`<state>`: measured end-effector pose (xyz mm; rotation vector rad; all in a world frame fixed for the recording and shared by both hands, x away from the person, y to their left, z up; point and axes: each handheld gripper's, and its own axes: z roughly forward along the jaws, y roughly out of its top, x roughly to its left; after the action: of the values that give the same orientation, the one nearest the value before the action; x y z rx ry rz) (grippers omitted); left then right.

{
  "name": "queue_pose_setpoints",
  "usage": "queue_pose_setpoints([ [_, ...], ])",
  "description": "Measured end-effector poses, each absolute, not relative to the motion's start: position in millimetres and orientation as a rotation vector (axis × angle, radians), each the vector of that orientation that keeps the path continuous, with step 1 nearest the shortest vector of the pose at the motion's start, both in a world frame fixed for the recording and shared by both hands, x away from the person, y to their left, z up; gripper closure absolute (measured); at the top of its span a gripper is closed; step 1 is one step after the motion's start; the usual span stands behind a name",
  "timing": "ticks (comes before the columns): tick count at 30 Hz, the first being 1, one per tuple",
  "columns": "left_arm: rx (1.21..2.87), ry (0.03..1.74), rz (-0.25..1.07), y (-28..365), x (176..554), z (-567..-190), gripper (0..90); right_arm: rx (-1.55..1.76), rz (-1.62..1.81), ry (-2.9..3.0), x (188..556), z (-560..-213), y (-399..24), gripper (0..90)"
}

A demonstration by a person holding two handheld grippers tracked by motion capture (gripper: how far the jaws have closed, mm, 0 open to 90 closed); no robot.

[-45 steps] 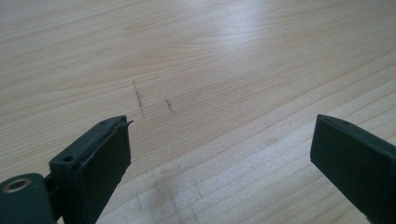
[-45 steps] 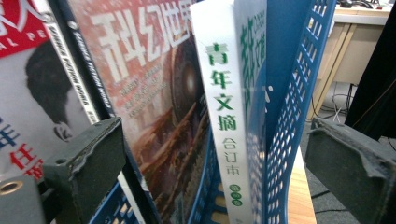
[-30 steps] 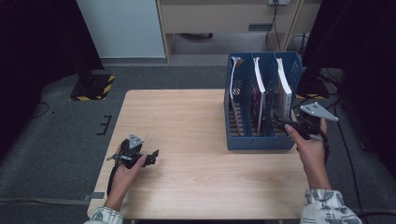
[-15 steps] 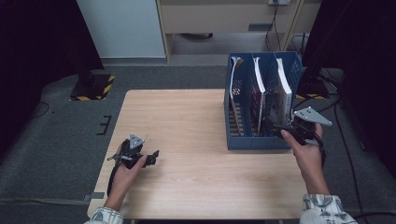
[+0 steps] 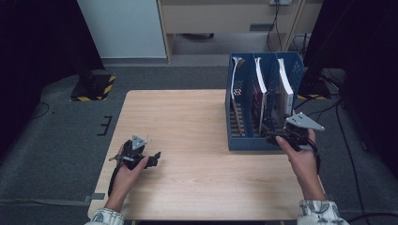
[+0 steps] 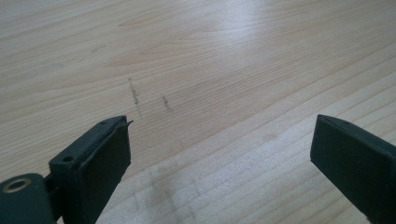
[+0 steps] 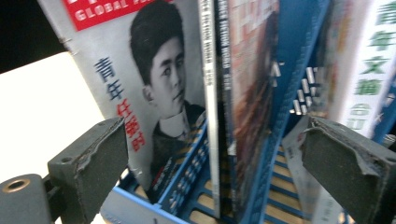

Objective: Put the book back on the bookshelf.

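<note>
Right now R gripper (image 5: 274, 138), jaws apart, faces magazines (image 7: 168, 93) in blue rack (image 5: 244, 140); L gripper (image 5: 152, 157) jaws apart over table (image 5: 187, 117).

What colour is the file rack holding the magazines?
Blue. The file rack shows best in the high view, standing on the table's right side.

magazine rack (image 5: 240, 143): blue plastic, slotted walls, three compartments, upright at the desk's right edge | magazines (image 7: 159, 93): stand upright in the compartments, spines up, grey cover with portrait and red title band in one, white-spined issue (image 5: 285, 89) in the rightmost
</note>
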<state>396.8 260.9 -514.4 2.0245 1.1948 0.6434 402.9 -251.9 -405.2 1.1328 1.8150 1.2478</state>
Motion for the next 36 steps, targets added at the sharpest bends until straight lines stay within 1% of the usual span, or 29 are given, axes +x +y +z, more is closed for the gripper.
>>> queue_pose_setpoints([
  [15, 2.046, 1.179, 0.639, 257.6, 397.5, -515.3, 4.9, 1.096, 1.288, 1.869, 397.1, -409.4, -227.5, 7.8],
  [23, 2.045, 1.177, 0.641, 257.6, 397.7, -514.6, 4.9, 1.066, 1.285, 1.929, 391.2, -417.1, -210.9, 7.9],
  [36, 2.062, 1.169, 0.640, 254.9, 398.3, -515.5, 4.9, 1.070, 1.286, 1.982, 388.2, -428.0, -198.5, 8.6],
])
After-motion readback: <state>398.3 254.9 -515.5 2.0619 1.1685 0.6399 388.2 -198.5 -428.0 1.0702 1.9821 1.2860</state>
